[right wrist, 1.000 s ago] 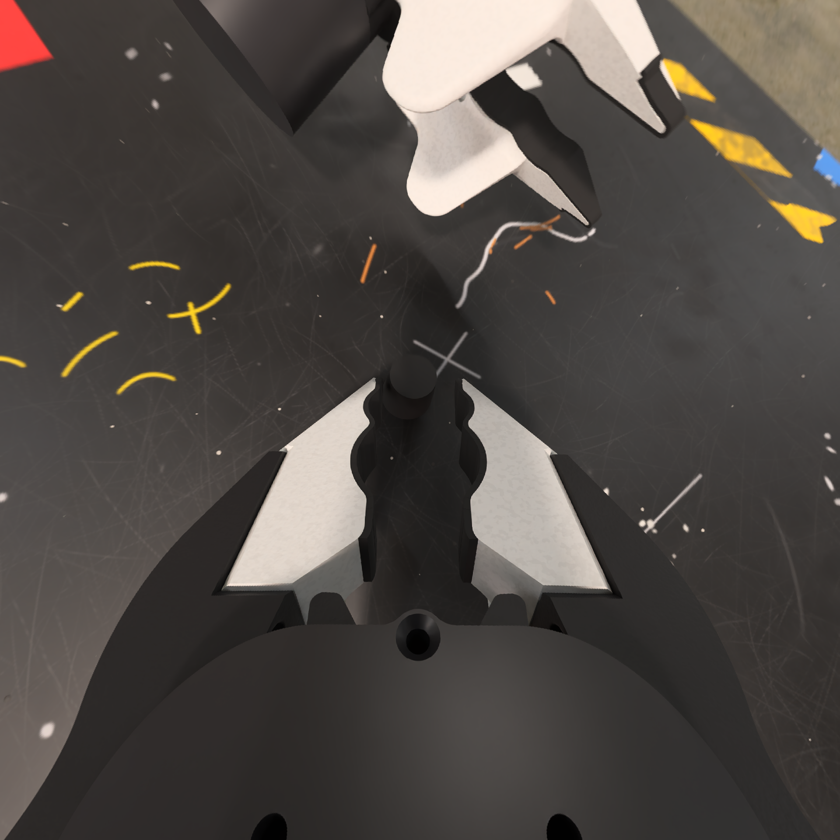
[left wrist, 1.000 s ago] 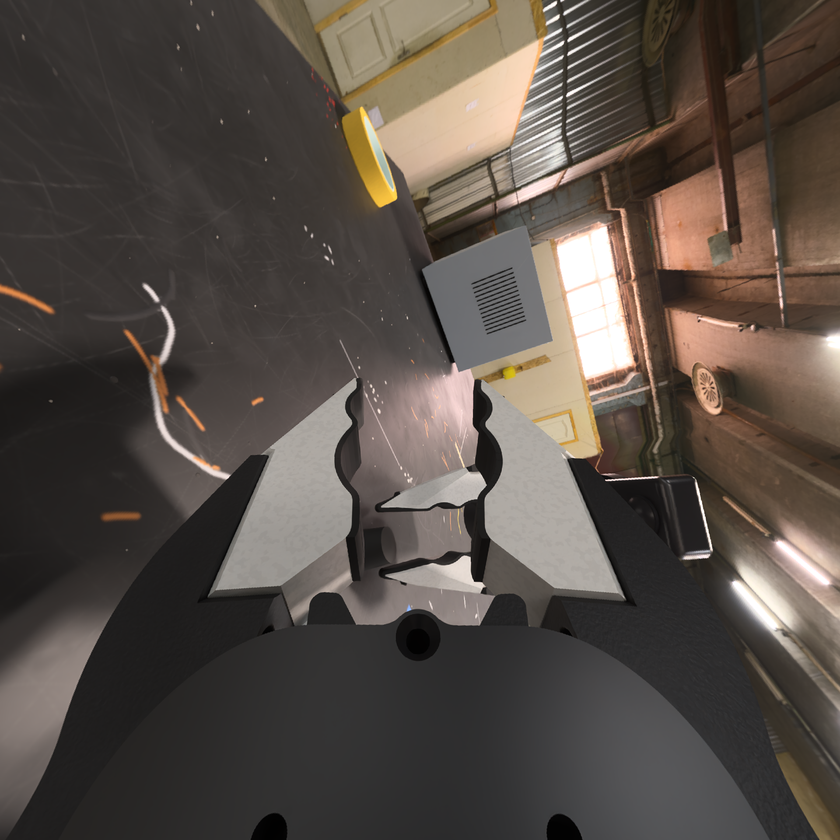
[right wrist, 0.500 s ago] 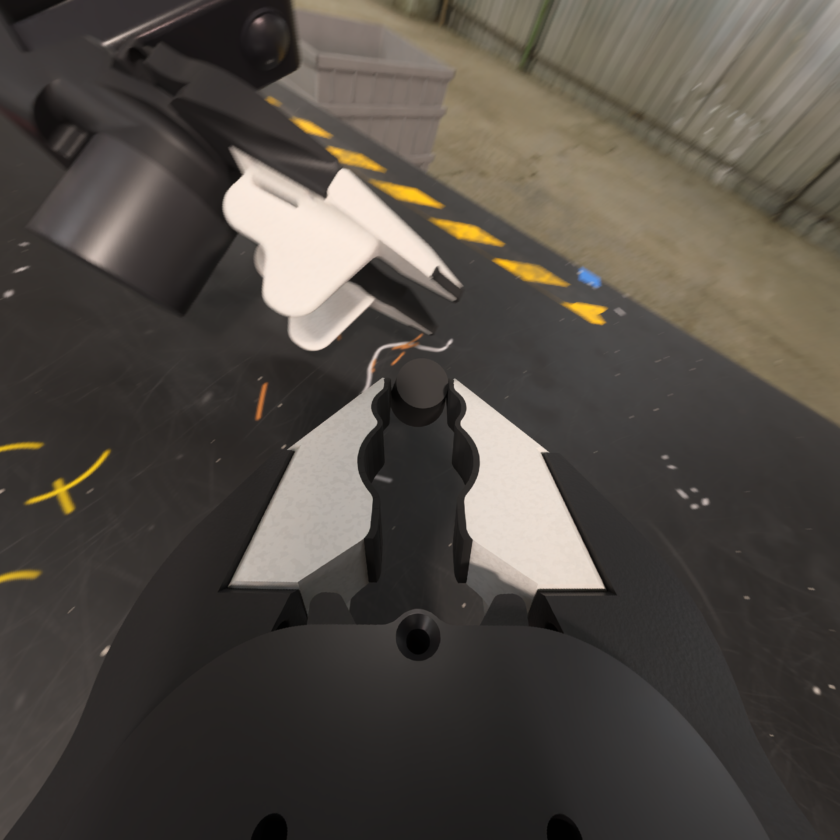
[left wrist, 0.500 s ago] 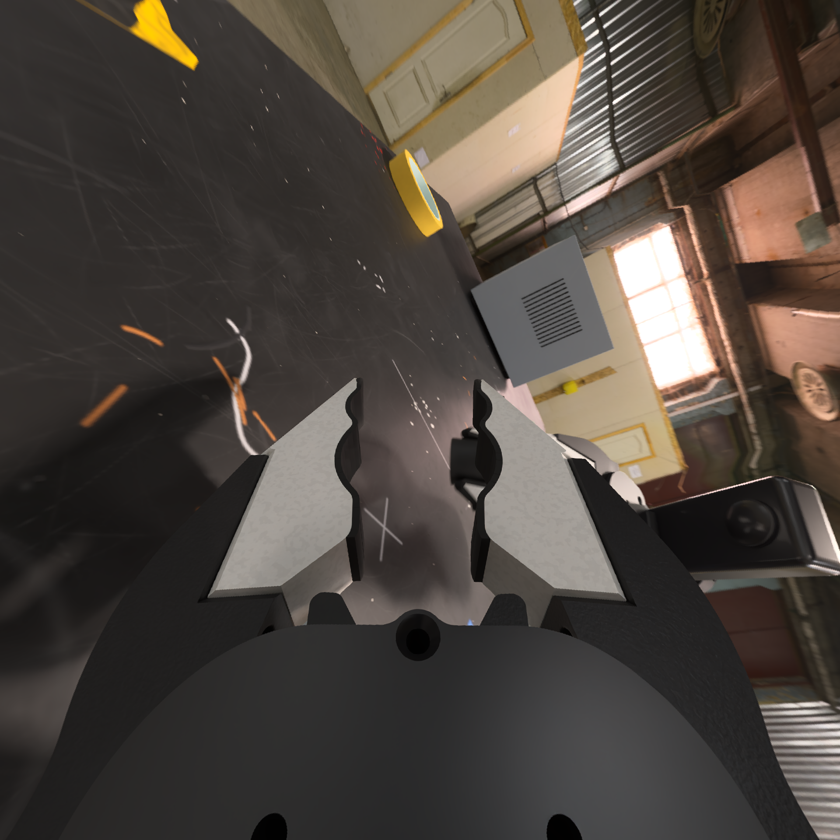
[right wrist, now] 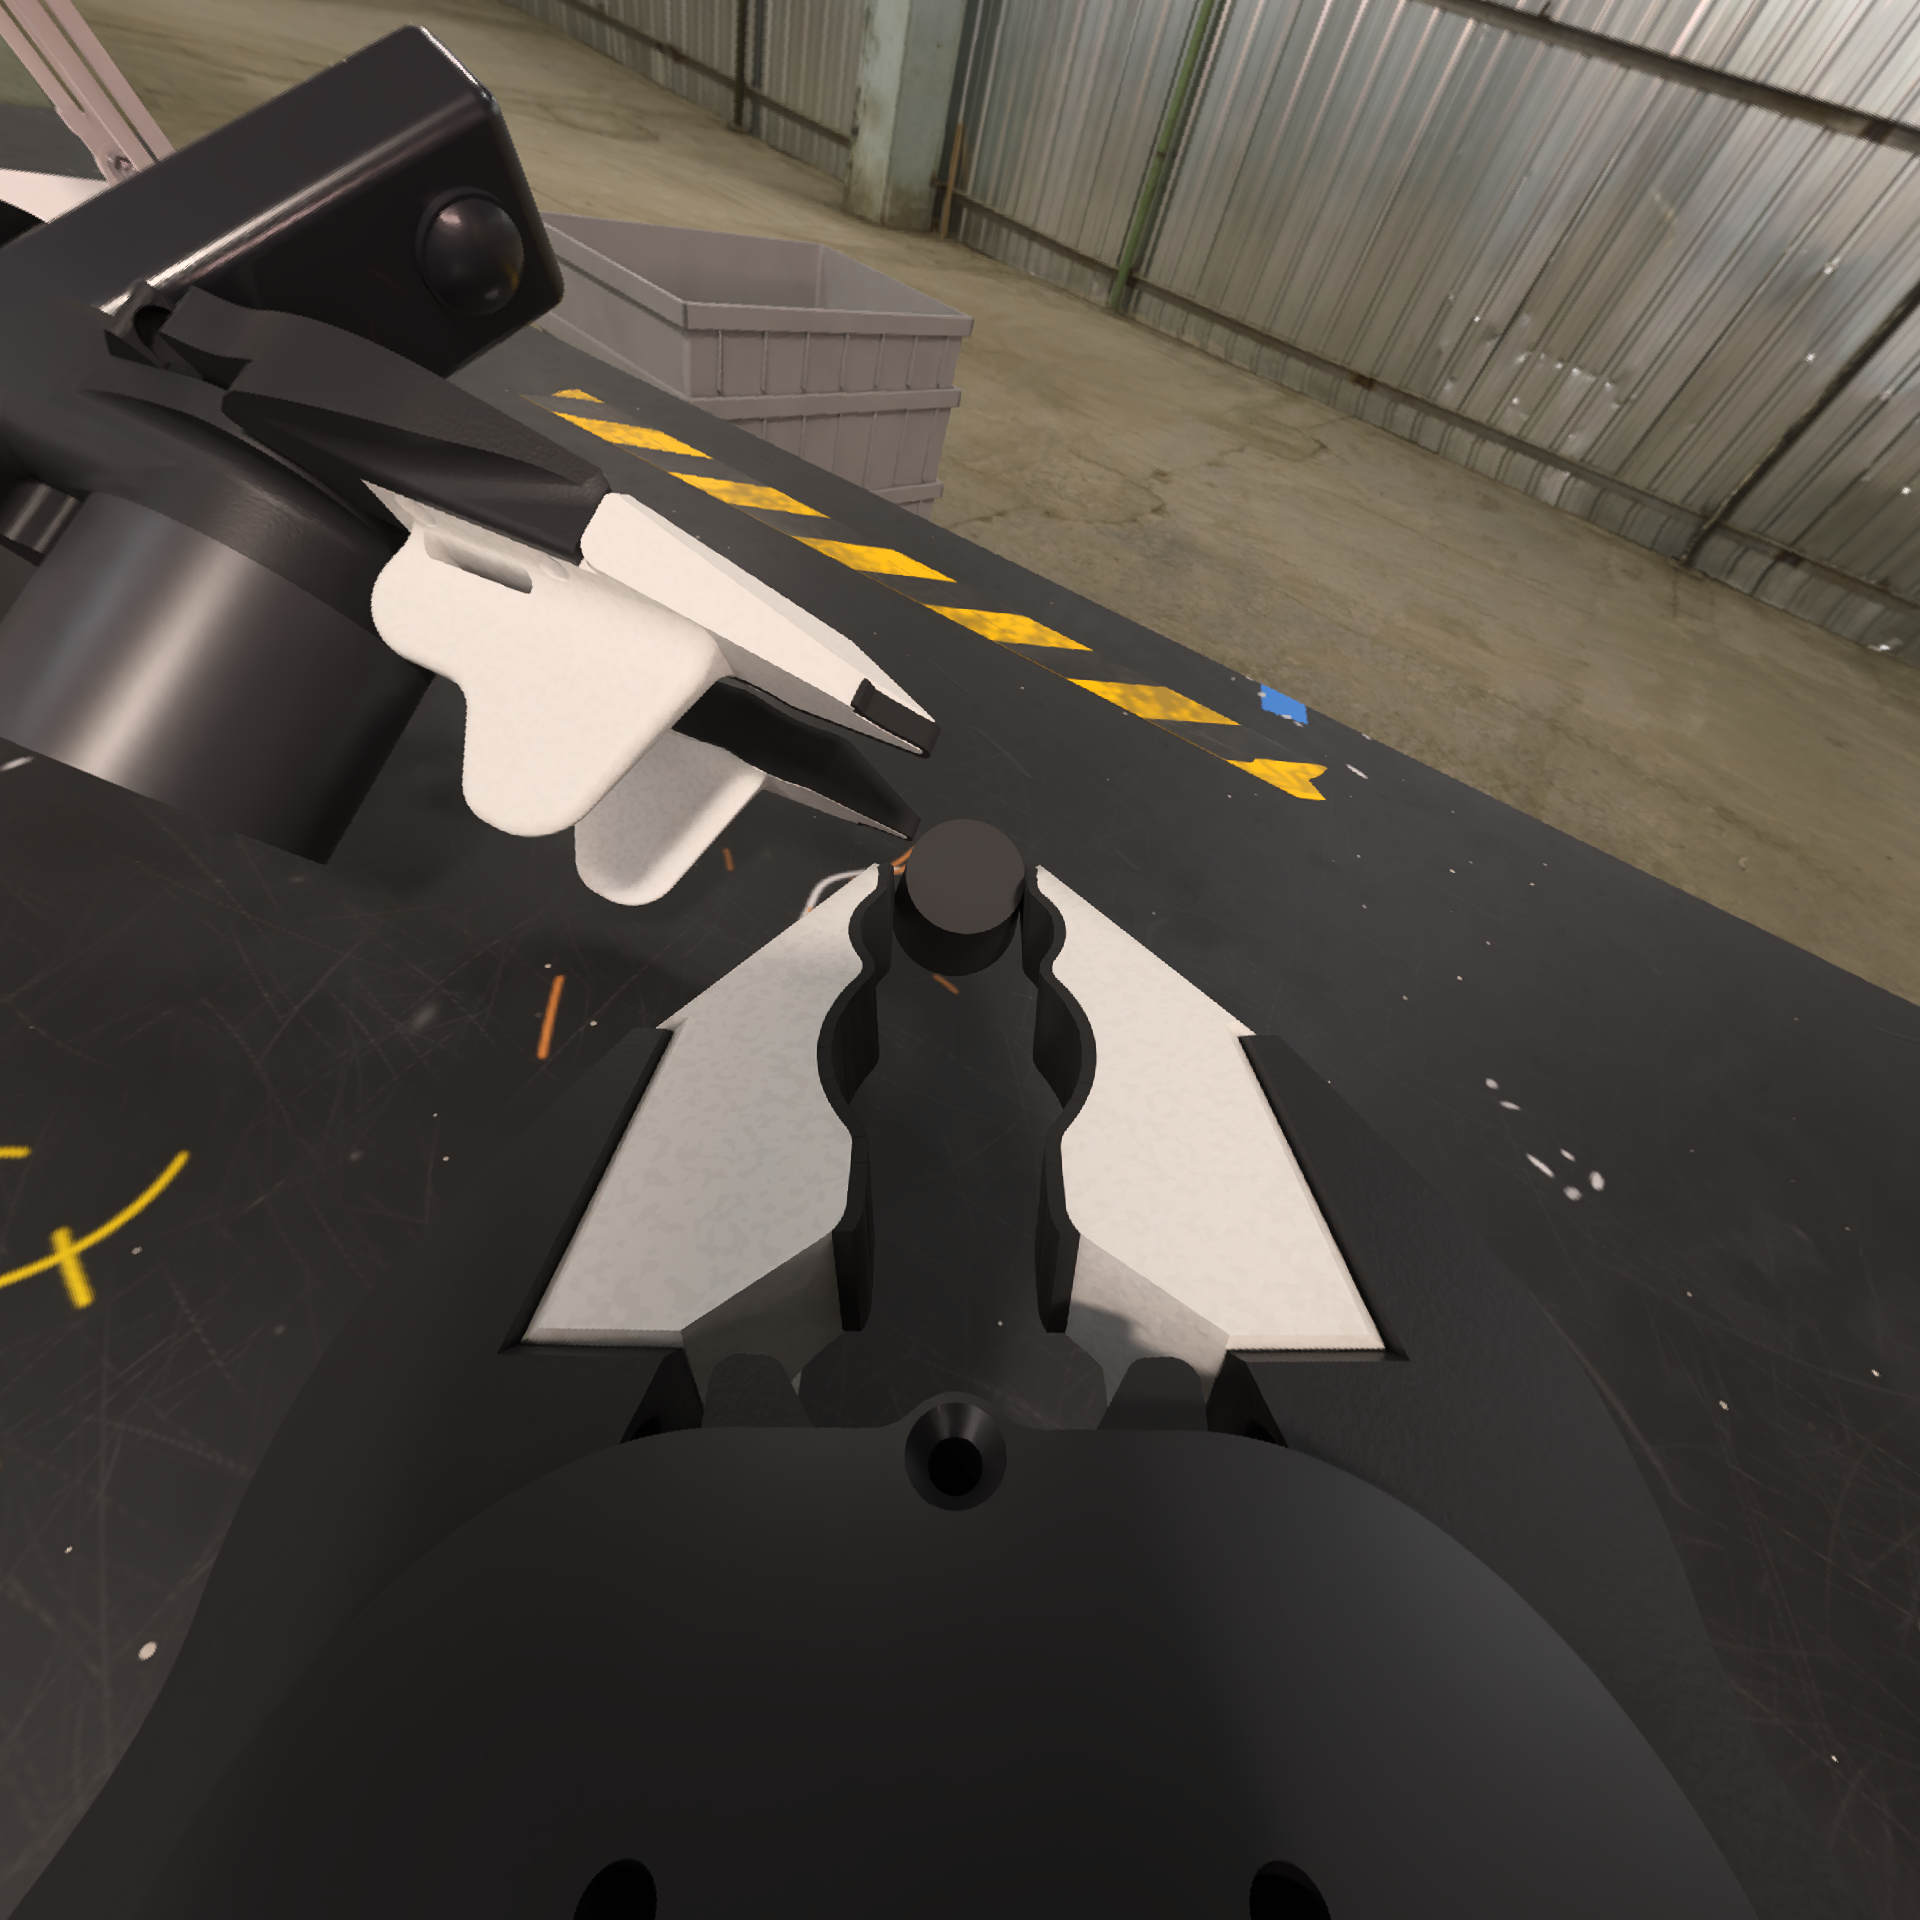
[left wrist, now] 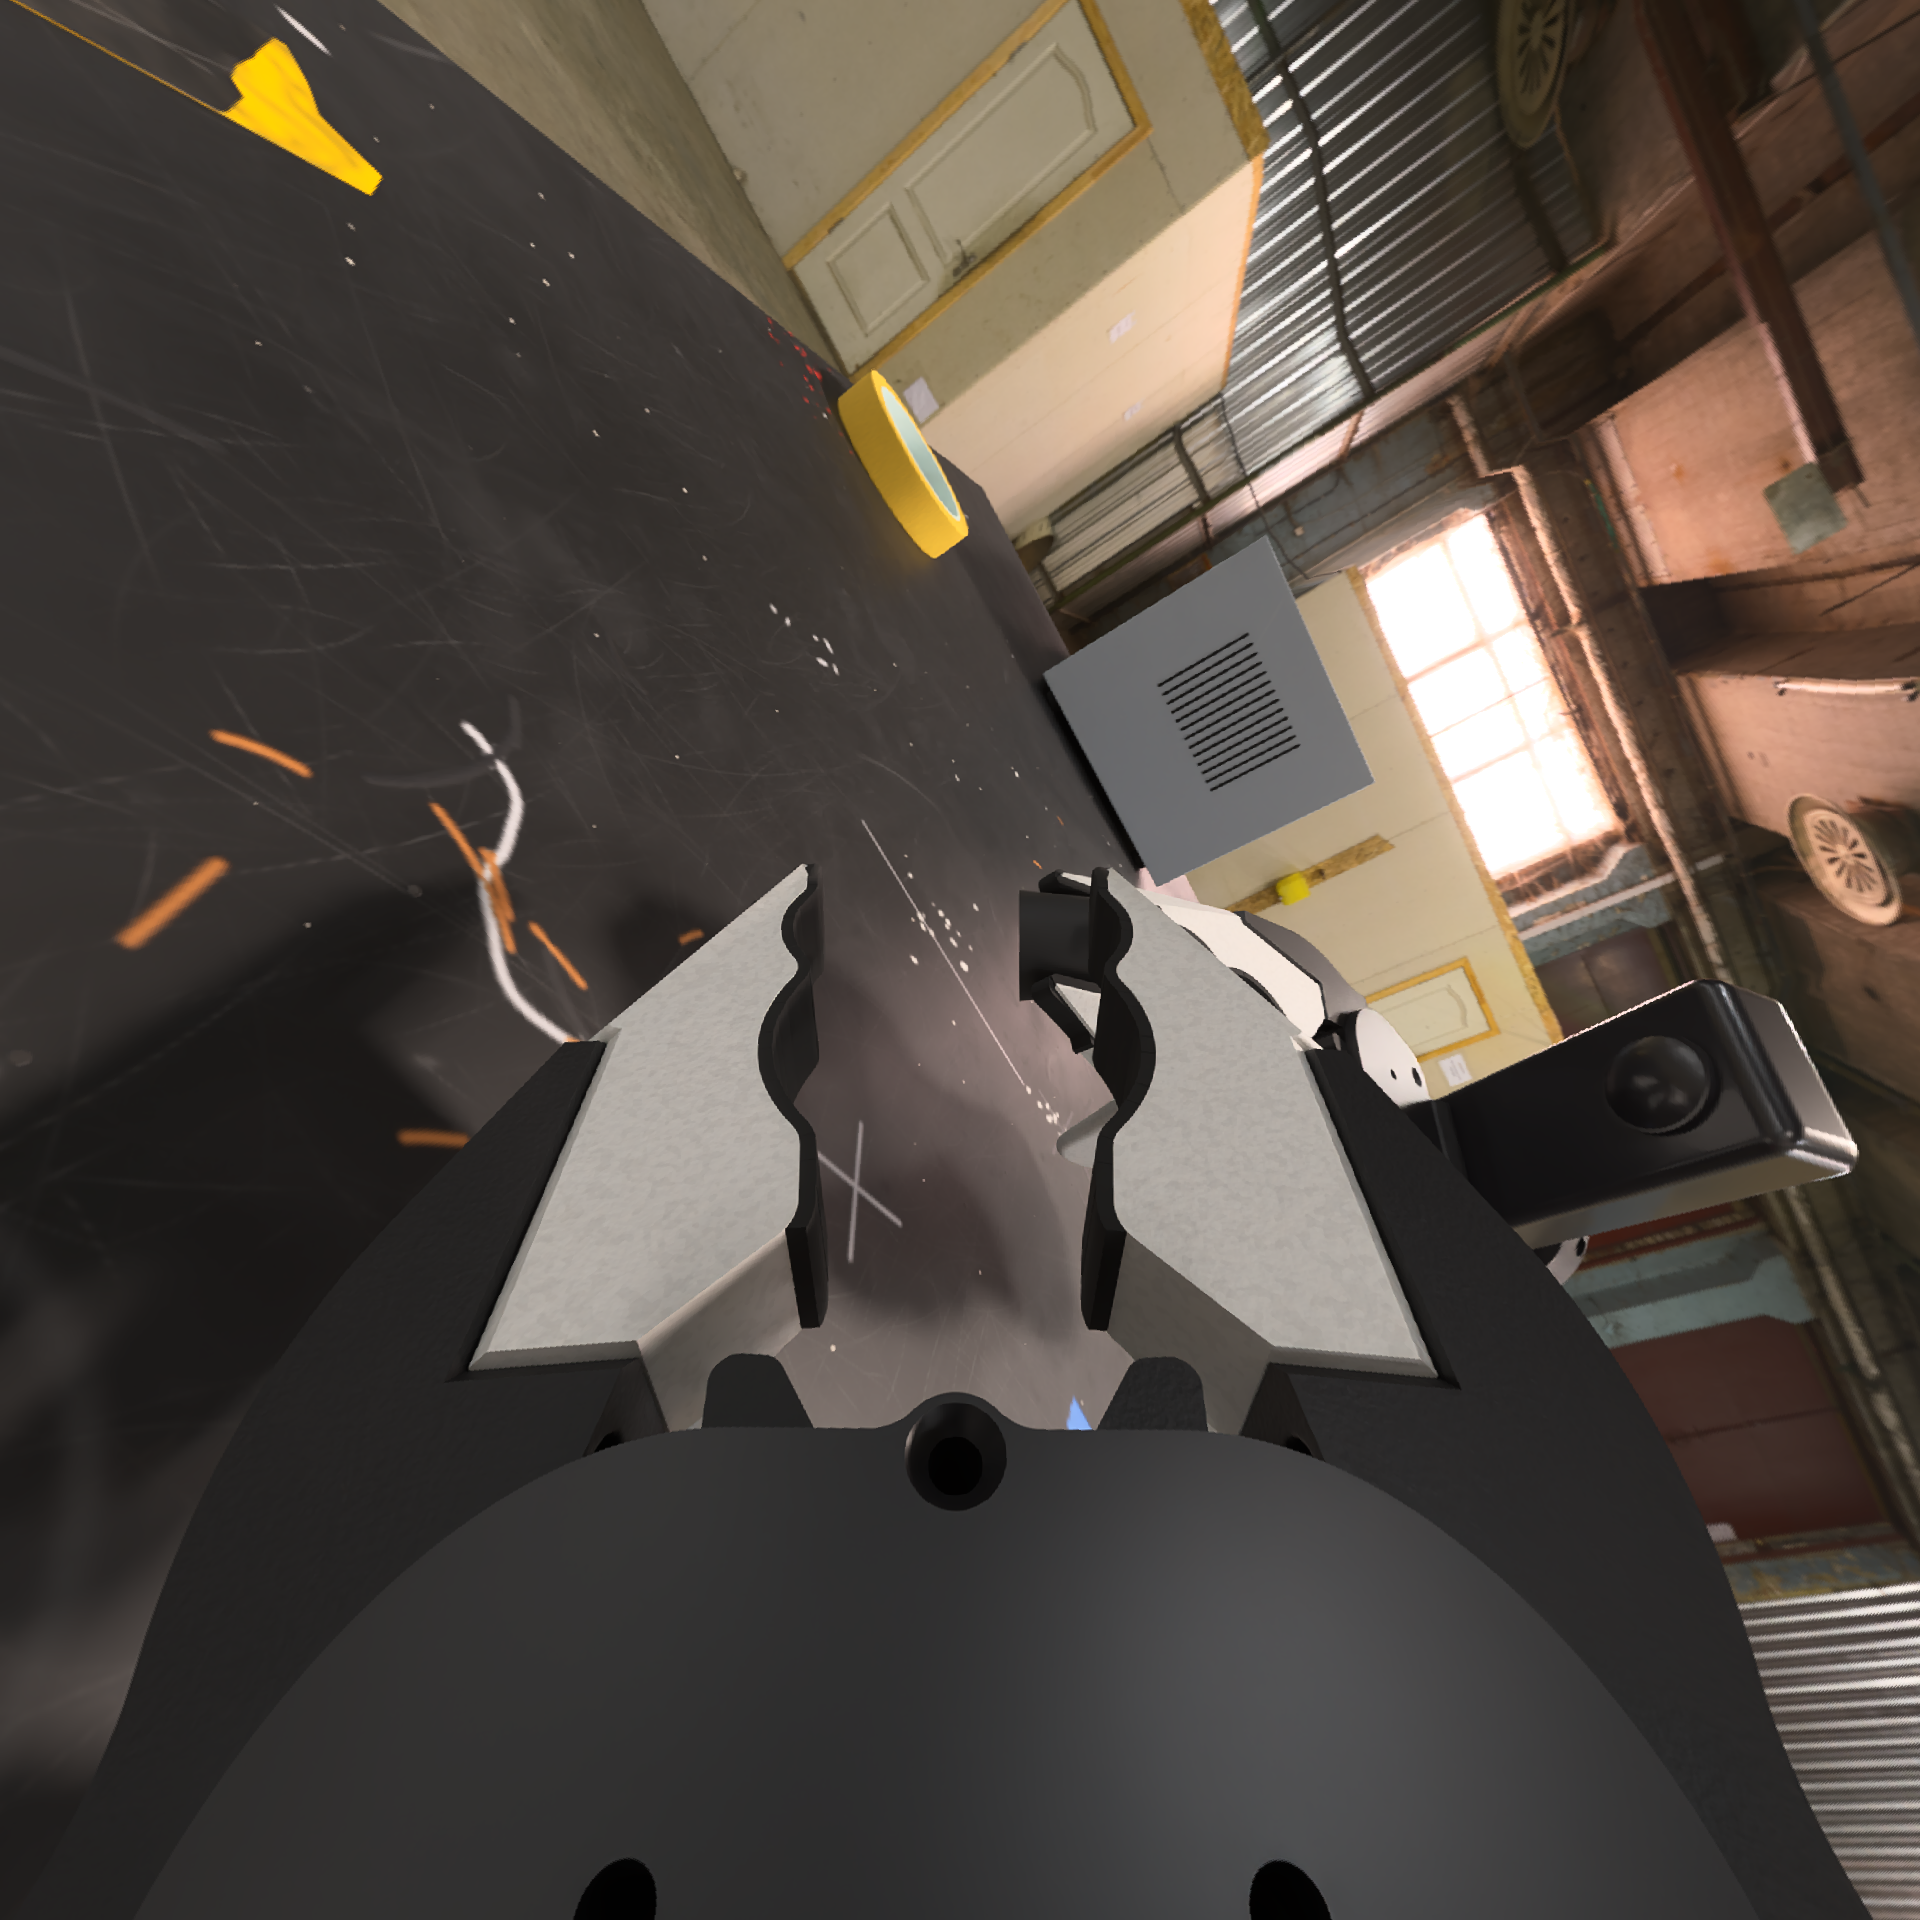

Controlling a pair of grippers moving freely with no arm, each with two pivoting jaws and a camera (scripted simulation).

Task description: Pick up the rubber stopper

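Observation:
The rubber stopper (right wrist: 958, 902) is a short black cylinder. My right gripper (right wrist: 958, 883) is shut on it at the fingertips and holds it above the dark scratched table (right wrist: 1558, 1039). In the left wrist view the stopper (left wrist: 1051, 940) peeks out beside my own right finger, gripped by the right gripper's fingers, with that gripper's camera block (left wrist: 1662, 1091) farther right. My left gripper (left wrist: 956, 883) is open and empty, tilted over the table. It also shows in the right wrist view (right wrist: 914, 774), its tips just left of the stopper.
A yellow tape roll (left wrist: 902, 464) lies near the table's far edge. A grey vented box (left wrist: 1205, 717) stands beyond it. A grey crate (right wrist: 769, 343) sits on the floor past the yellow hazard stripes (right wrist: 873, 556) along the table edge.
My right gripper has risen and tilted up with the stopper, off the white cross mark. My left gripper has drawn back a little and stayed open.

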